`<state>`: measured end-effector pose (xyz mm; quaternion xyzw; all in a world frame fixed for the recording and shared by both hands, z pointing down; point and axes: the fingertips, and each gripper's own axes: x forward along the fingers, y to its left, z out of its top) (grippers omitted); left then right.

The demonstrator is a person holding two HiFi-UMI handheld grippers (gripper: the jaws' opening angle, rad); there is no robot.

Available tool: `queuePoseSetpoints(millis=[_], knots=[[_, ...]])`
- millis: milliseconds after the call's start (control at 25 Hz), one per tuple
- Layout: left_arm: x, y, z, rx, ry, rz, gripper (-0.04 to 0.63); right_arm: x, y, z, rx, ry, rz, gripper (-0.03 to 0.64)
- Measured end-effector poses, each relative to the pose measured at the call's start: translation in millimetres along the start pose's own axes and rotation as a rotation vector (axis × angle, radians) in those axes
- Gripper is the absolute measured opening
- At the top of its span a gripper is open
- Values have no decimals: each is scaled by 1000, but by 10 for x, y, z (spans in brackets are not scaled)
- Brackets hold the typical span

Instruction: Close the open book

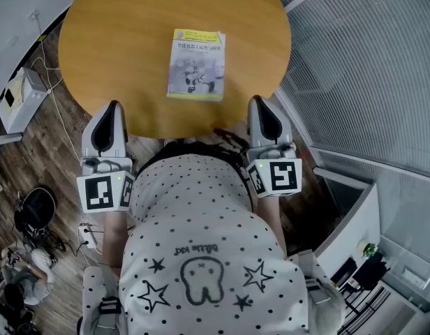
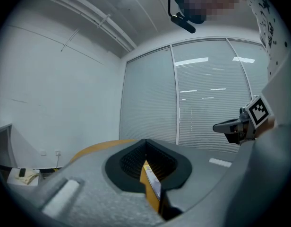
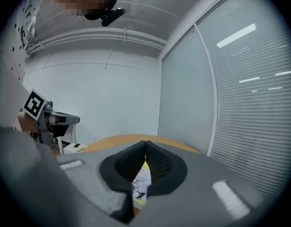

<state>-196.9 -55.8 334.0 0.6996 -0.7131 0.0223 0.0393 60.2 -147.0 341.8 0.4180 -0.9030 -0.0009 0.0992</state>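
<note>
Head view: the book (image 1: 196, 65) lies closed, cover up, on the round table (image 1: 117, 40), whose far edge is cut off. My left gripper (image 1: 112, 109) and right gripper (image 1: 261, 105) sit at the near rim. Left gripper view: my jaws are pressed together and empty, leaving only a sliver of book visible. Right gripper view: likewise closed on nothing, with the cover mostly hidden.

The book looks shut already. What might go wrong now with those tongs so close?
The book lies closed on the round table, a little ahead of both tongs. First risk: if the left tongs or the right tongs swing inward, they might shove the book sideways or flip its cover open. Second risk: both tongs are shut, so a poke from their tips might dent or scratch the cover.
</note>
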Motion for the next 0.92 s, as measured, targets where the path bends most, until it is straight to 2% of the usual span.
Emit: queuePoseSetpoints(millis=[440, 720, 920], knots=[[81, -39, -47, 5, 5, -22, 9, -33, -56, -30, 2, -3, -29, 5], [96, -41, -104, -5, 17, -28, 9, -16, 37, -42, 10, -7, -8, 5], [161, -98, -143, 30, 32, -66, 9, -10, 58, -21, 13, -13, -16, 5]])
